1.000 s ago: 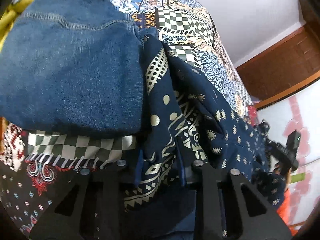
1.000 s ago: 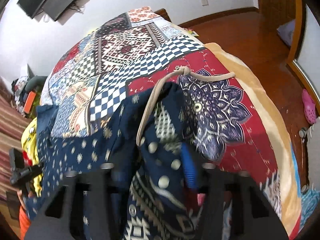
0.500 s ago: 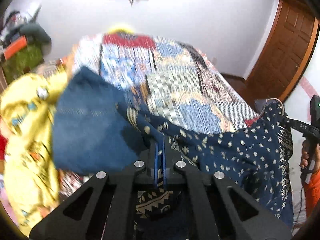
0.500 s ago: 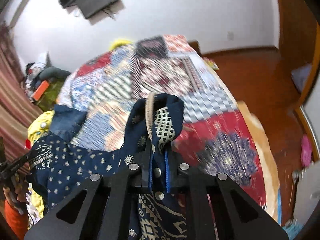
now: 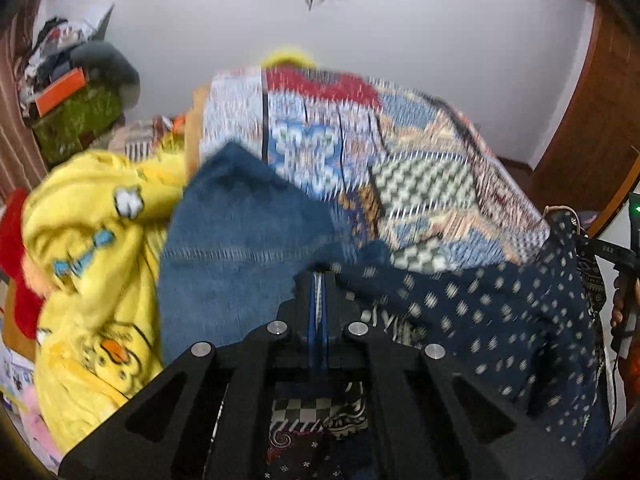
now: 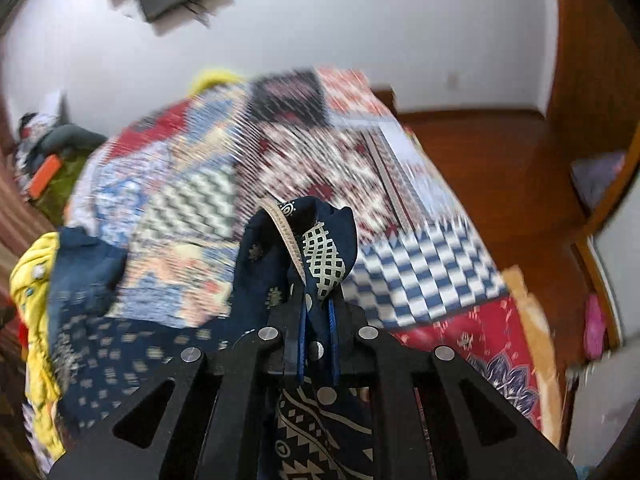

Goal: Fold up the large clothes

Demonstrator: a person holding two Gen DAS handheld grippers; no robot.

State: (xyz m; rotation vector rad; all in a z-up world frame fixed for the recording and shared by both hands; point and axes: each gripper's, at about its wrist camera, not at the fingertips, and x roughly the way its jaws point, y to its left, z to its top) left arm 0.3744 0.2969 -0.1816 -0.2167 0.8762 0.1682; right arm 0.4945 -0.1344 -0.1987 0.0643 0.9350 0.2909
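At the far left of the left wrist view a yellow fleece garment (image 5: 92, 264) lies bunched at the bed's left edge; it carries cartoon prints, a blue patch and an orange-billed duck, but no lettering on it can be read through the blur. Just right of it a pair of blue jeans (image 5: 236, 256) lies on the patchwork bedspread (image 5: 420, 160), its stitched hem line showing. The left tool (image 5: 318, 292) sits in the middle near edge of that view, its blue pads pressed together on the edge of the navy patterned garment (image 5: 492, 312), which stretches from the pads out to the right, dotted with pale motifs, and hangs above the bed. At the far right edge a hand (image 5: 619, 300) grips a black handle with a green light above it; small white marks on the black bar there are too blurred to read. In the right wrist view, the same navy cloth (image 6: 120, 344) spreads across the near left, in front of the yellow fleece and jeans. In the middle, the right tool (image 6: 317, 312) is clamped on a bunched fold of it, a beige drawstring (image 6: 286, 232) and a lattice-print panel rising above the pads. Right of the bed lies a wooden floor (image 6: 512, 168).
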